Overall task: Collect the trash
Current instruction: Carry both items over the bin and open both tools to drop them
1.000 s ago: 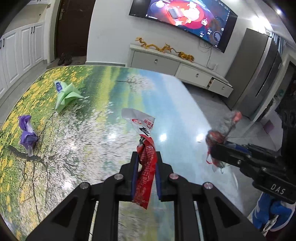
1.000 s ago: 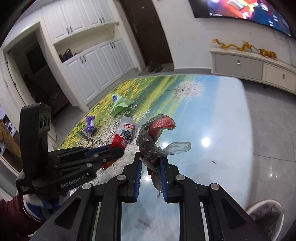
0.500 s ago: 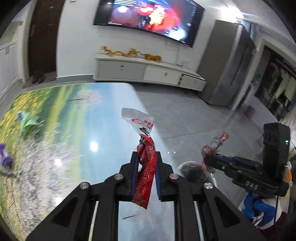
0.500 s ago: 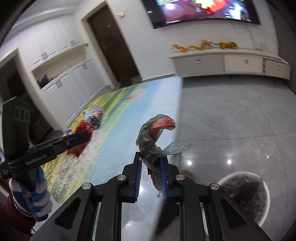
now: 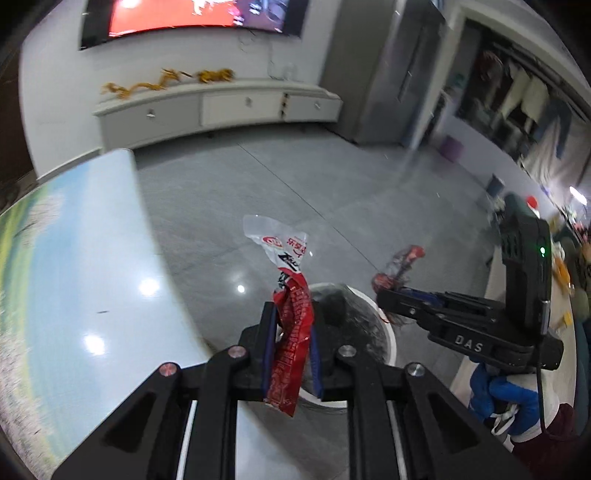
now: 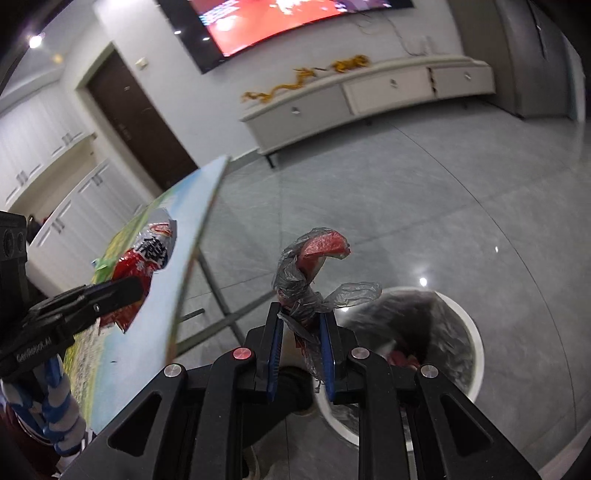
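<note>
A living room with glossy grey floor tiles (image 5: 295,177), a wall screen (image 6: 295,22) glowing red and a long white cabinet (image 5: 221,107) with gilt ornaments on top. The table (image 5: 92,277) is a thin slab printed with a meadow and sky, shiny enough to mirror the ceiling lights; its near edge runs just beside a round white bin (image 6: 469,332) lined with crinkled dark film.

The left gripper (image 5: 291,354) pinches a red wrapper (image 5: 291,343), a crumpled foil strip with a white, torn-open top, standing upright past the table edge with the bin rim behind it. The right gripper (image 6: 301,347) is clamped on a wad (image 6: 306,280) of wrinkled clear film twisted round something red and curved, held beside the bin's mouth.

Only the right view shows the table's slanted metal legs, the dark door (image 6: 136,122), the panelled white cupboards and reddish scraps inside the bin. Only the left view shows the grey tall cabinet (image 5: 369,66) and the cluttered room beyond, and the blue-and-white glove (image 5: 498,398) under the right gripper.
</note>
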Motion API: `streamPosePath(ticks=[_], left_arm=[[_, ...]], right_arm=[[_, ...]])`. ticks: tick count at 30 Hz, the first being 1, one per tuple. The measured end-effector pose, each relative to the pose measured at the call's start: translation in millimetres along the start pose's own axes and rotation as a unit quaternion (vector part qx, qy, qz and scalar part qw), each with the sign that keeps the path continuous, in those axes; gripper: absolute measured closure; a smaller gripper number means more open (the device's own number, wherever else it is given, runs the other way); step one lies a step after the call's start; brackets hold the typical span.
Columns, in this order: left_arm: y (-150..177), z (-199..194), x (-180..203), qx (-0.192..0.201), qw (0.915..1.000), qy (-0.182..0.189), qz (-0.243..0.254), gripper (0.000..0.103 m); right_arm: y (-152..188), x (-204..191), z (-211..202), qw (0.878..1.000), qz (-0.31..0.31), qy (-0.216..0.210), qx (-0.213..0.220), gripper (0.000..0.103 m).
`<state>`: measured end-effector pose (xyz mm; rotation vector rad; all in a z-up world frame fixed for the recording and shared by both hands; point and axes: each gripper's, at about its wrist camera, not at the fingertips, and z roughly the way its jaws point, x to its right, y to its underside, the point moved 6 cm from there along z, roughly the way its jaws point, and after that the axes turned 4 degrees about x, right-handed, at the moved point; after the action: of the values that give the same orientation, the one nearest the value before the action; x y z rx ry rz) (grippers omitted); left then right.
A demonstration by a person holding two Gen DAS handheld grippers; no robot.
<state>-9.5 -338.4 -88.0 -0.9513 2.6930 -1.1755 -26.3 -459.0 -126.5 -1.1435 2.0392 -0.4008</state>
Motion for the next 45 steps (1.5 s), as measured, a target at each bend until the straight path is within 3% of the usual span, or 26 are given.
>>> streamPosePath(ticks=[5, 17, 22, 24, 27, 29, 31, 45], left_arm=[[2, 38, 30, -0.038, 0.9989, 0.015, 0.022, 0.088], [3, 109, 50, -0.103, 0.9941, 0.021, 0.025, 0.084], [7, 124, 52, -0.119, 0.9924, 0.028, 0.016, 0.084], [8, 127, 51, -0.122, 0.9920, 0.029, 0.013, 0.077], [7, 132, 49, -0.127, 0.9912, 0.038, 0.006, 0.076], [6, 134, 50, -0.128, 0.9910, 0.039, 0.002, 0.068], [4, 133, 50, -0.125, 0.9914, 0.041, -0.003, 0.054], [-4, 112, 48, -0.096, 0.9943, 0.044, -0.015, 0.053]], right_arm=[[5, 29, 16, 0.999, 0.026, 0.010, -0.015, 0.083], [17, 73, 40, 0.996, 0.072, 0.027, -0.047, 0.080], [20, 83, 43, 0.995, 0.084, 0.029, -0.049, 0.068], [21, 86, 43, 0.994, 0.088, 0.028, -0.049, 0.064], [23, 89, 41, 0.994, 0.093, 0.027, -0.050, 0.058], [23, 90, 40, 0.994, 0.095, 0.026, -0.049, 0.056], [22, 91, 38, 0.994, 0.098, 0.026, -0.047, 0.051], [20, 85, 20, 0.994, 0.107, 0.019, -0.028, 0.044]])
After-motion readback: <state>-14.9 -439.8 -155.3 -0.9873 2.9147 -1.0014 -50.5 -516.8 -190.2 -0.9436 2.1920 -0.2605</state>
